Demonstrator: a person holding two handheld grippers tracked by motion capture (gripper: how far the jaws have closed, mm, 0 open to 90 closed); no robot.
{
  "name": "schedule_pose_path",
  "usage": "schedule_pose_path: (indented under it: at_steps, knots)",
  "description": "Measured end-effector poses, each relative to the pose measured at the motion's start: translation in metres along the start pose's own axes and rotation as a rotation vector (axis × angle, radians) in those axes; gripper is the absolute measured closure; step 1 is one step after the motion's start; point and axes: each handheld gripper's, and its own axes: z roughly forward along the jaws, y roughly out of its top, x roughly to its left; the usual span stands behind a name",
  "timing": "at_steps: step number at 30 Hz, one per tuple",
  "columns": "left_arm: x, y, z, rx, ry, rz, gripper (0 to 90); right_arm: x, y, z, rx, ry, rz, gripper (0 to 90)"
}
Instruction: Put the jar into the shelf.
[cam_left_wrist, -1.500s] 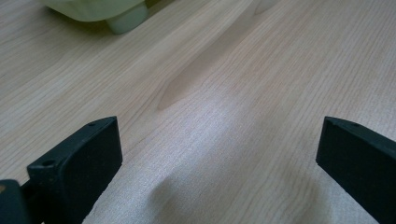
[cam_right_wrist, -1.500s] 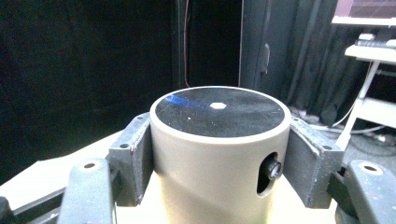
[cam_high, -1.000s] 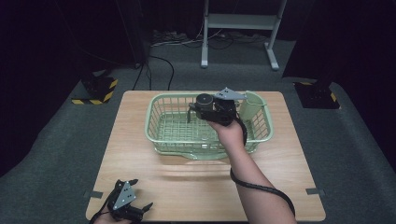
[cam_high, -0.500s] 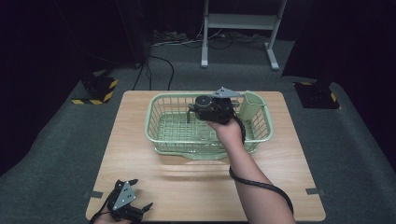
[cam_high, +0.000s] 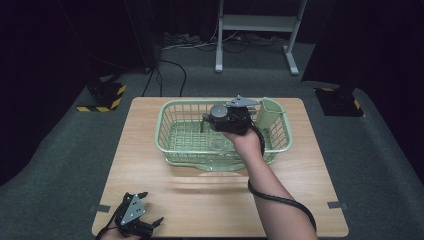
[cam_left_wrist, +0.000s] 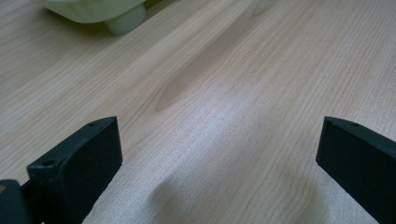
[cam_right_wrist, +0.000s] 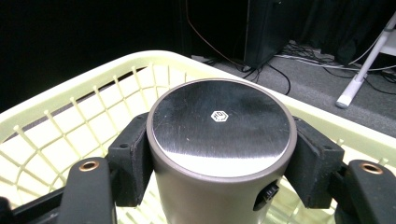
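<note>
Both jaws of the right claw (cam_right_wrist: 219, 163) pinch a grey metal can (cam_right_wrist: 219, 140) just under its flat lid, holding it upright above the inside of the green basket (cam_high: 172, 120) at the far middle of the table (cam_high: 150, 165). Lifting looks done, while carrying the can out or setting it down is left, as I judge it. Spread and empty, the left claw (cam_high: 150, 222) rests at the table's near left corner.

A white metal stand (cam_high: 257, 30) and cables (cam_high: 190, 42) sit behind the table (cam_high: 165, 190).
</note>
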Motion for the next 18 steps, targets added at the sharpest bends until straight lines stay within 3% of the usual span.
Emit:
schedule_pose_path:
  at_steps: [14,18]
  knots:
    - [-0.0004,-0.0003,-0.0003,-0.002,0.0,0.006,0.7,0.0022,-0.0012,-0.0024,0.012,0.014,-0.02,31.4]
    - [-0.0004,-0.0003,-0.0003,-0.008,-0.003,0.0,0.7,0.0033,0.0003,-0.0001,0.014,0.02,-0.017,19.1]
